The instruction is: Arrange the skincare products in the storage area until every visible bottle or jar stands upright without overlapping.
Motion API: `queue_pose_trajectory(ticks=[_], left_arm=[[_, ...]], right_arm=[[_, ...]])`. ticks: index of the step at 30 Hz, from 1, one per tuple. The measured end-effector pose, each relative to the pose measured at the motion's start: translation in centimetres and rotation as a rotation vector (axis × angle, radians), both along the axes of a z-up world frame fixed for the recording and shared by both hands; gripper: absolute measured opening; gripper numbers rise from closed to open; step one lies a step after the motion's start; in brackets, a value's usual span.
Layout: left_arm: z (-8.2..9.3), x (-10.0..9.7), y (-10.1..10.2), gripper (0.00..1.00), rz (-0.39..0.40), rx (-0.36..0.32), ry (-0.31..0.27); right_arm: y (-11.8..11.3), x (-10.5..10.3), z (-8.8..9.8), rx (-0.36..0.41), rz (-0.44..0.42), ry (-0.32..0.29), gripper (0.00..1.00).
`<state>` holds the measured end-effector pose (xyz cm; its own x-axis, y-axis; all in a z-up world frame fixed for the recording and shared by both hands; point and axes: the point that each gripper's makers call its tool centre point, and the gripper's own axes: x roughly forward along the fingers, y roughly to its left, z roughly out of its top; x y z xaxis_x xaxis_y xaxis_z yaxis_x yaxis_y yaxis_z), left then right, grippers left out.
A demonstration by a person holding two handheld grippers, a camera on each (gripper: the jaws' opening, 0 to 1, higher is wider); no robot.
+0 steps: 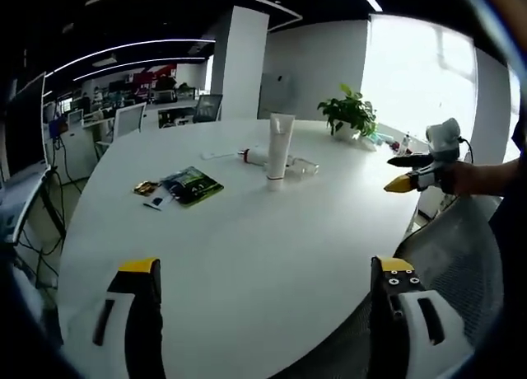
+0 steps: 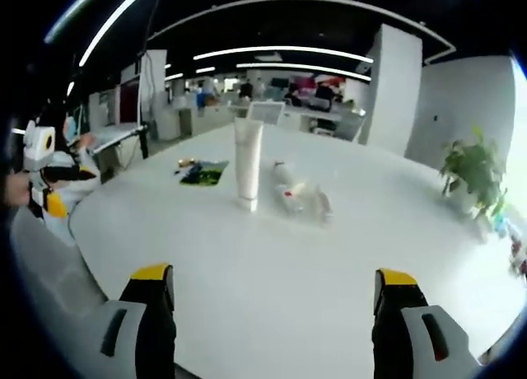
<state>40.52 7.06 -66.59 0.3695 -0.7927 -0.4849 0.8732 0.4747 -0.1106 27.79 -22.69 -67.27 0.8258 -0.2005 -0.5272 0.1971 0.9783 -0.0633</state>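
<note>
Both hand-held grippers, left [image 1: 263,284] and right [image 2: 272,292], are hovering spread and empty. The tall white plastic tube [image 2: 247,163] is standing mid-worktop [image 2: 272,255] beside a small white bottle [image 2: 284,181] lying flat; reaching for it risks toppling the tube.

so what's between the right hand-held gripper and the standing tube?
Nothing: in the right gripper view, bare white table runs from the right hand-held gripper to the upright tube.

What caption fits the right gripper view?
Open right gripper faces a white table with one upright tube and a bottle lying beside it.
</note>
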Motion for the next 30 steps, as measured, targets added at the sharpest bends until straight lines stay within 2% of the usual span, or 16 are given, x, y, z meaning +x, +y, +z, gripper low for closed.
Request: queue_pose_trajectory(ticks=[5,8,15,21,24,26,30], left_arm=[[0.2,-0.1,0.0,0.99,-0.001,-0.005,-0.003],[0.2,0.0,0.1,0.99,0.007,-0.004,0.000],[0.3,-0.3,0.0,0.99,-0.003,-0.001,-0.009],[0.3,-0.4,-0.1,0.99,-0.016,-0.003,-0.012],[0.3,-0.2,0.0,0.99,-0.015,-0.005,-0.011],[0.2,0.0,0.1,0.99,-0.014,-0.004,-0.007],[0.1,0.0,0.2,0.99,-0.011,-0.004,-0.002]], right_arm=[[0.5,0.4,0.2,-0.022,0.028,0.016,0.99],[0.6,1.3,1.2,-0.034,0.054,0.018,0.99],[-1.7,5.4,6.4,-0.138,0.090,-0.054,0.99],[-3.7,8.2,9.7,-0.212,0.122,-0.068,0.99],[-4.3,9.0,10.3,-0.243,0.144,-0.048,0.99],[-4.5,9.4,10.2,-0.264,0.170,-0.017,0.94],[-4.9,10.3,9.6,-0.248,0.200,0.028,0.90]])
